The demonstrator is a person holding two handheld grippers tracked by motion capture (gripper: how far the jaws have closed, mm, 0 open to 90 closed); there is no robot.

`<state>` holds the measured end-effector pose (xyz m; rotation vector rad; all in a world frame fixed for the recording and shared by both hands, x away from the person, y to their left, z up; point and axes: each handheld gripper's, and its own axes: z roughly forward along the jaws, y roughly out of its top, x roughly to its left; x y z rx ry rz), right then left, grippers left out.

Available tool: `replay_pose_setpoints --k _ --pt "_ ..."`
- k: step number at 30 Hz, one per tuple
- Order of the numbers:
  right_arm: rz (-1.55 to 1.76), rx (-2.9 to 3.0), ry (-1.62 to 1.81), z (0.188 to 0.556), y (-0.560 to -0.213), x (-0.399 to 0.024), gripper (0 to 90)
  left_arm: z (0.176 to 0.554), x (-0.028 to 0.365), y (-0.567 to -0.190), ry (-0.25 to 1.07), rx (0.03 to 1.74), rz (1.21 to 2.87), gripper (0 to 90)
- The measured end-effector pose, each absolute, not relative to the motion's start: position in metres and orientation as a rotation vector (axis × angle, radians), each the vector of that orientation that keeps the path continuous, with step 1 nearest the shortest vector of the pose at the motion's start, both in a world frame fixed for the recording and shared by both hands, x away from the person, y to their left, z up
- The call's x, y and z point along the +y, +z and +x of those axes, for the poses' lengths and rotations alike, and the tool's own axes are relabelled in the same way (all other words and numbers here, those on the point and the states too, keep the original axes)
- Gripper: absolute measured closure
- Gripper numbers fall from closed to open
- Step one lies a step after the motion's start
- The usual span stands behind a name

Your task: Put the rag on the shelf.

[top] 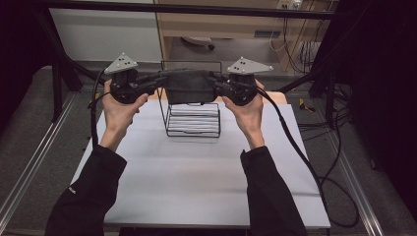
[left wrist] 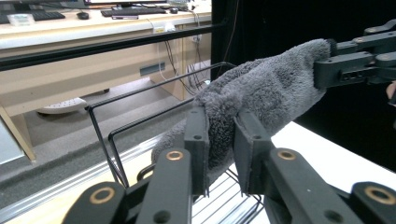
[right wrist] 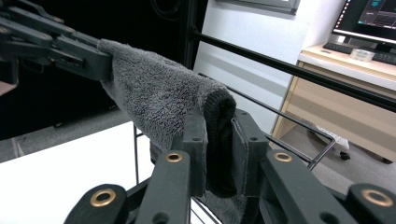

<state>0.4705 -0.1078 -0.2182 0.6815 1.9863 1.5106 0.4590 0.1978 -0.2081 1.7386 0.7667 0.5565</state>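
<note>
Both claws pinch grey towel (top: 189, 86) ends, left claw (top: 156, 81), right claw (top: 216, 81), keeping it stretched above wire rack (top: 193, 123) for draping

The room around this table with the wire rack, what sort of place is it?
Probably a lab or office workroom set up for recording. The white table sits inside a black metal frame, loose cables trail over the floor, and a desk with a keyboard and a monitor stands nearby.

Black sleeves (top: 88, 196), black hand-held grippers, grey plates (top: 121, 63).
</note>
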Motion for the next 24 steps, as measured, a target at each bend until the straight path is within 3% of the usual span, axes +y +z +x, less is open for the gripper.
replay_pose_setpoints --k 6,10,14,24 --pt "0.669 1.990 1.512 0.469 -0.221 -0.108 78.2 0.458 0.209 -0.184 0.549 0.788 1.720 74.6" --pt "0.646 1.997 1.501 0.467 -0.222 -0.108 78.0 0.467 0.209 -0.177 0.522 0.834 1.741 83.5" --pt "0.634 2.001 1.495 0.466 -0.224 -0.108 77.5 0.477 0.200 -0.183 0.470 0.859 1.785 89.5" --pt "0.627 2.033 1.471 0.463 -0.224 -0.108 70.0 0.475 0.186 -0.200 0.455 0.819 1.881 89.7"
